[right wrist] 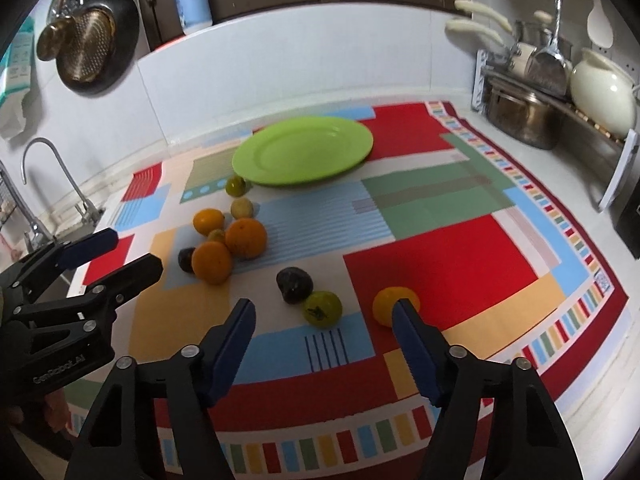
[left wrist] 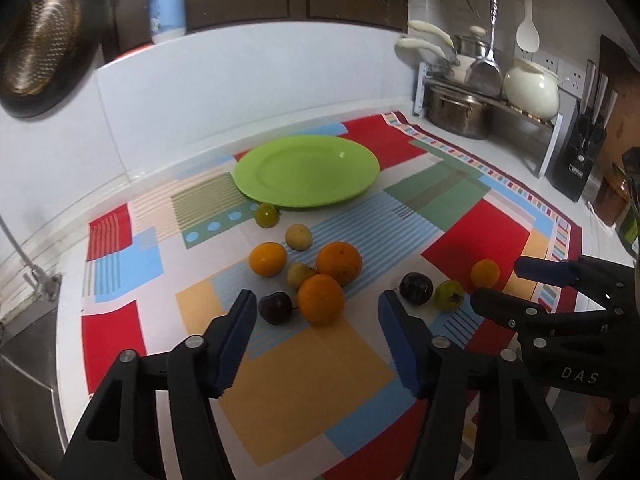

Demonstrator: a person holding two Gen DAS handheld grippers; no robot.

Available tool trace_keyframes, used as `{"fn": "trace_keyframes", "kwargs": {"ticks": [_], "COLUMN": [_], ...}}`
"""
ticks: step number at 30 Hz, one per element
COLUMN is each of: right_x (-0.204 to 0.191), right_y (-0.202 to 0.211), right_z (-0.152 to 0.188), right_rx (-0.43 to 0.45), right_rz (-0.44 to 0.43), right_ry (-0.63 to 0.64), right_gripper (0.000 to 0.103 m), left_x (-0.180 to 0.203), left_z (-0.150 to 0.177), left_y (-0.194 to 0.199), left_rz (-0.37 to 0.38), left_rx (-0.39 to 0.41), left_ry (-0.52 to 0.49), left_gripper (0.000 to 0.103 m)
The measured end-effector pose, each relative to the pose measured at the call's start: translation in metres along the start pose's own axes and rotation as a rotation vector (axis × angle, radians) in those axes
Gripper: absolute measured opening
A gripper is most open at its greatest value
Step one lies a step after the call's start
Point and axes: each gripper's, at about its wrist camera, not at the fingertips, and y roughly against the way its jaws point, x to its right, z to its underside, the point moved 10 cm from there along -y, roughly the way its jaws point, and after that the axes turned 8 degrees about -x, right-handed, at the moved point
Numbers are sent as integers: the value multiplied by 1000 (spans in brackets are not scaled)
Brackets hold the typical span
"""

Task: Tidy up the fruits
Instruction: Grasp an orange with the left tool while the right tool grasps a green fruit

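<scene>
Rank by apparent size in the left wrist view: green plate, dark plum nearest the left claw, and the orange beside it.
1. Green plate, clearly largest.
2. Orange.
3. Dark plum, smaller than the orange; they lie side by side, so nearness hardly matters.

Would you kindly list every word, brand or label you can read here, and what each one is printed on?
"DAS": on the body of the right gripper, left wrist view.
"GenRobot.AI": on the body of the left gripper, right wrist view.
Knife block badge: too small to read.
Blue-and-white bottle label: blurred.
</scene>
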Motion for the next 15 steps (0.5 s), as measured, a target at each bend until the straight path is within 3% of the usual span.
{"fn": "trace_keyframes", "kwargs": {"ticks": [5,15], "right_x": [0,0], "right_y": [-17,-41], "right_z": [2,4], "right_rx": [-44,-105], "right_rz": [-12,-24], "right_ry": [-3,6], "right_gripper": [62,50], "left_x": [2,-1], "left_z": [0,1], "left_y": [-18,-47], "left_rz": [30,45], "left_rx": [-31,-77], "left_ry": [-7,-18], "left_gripper": [54,51]}}
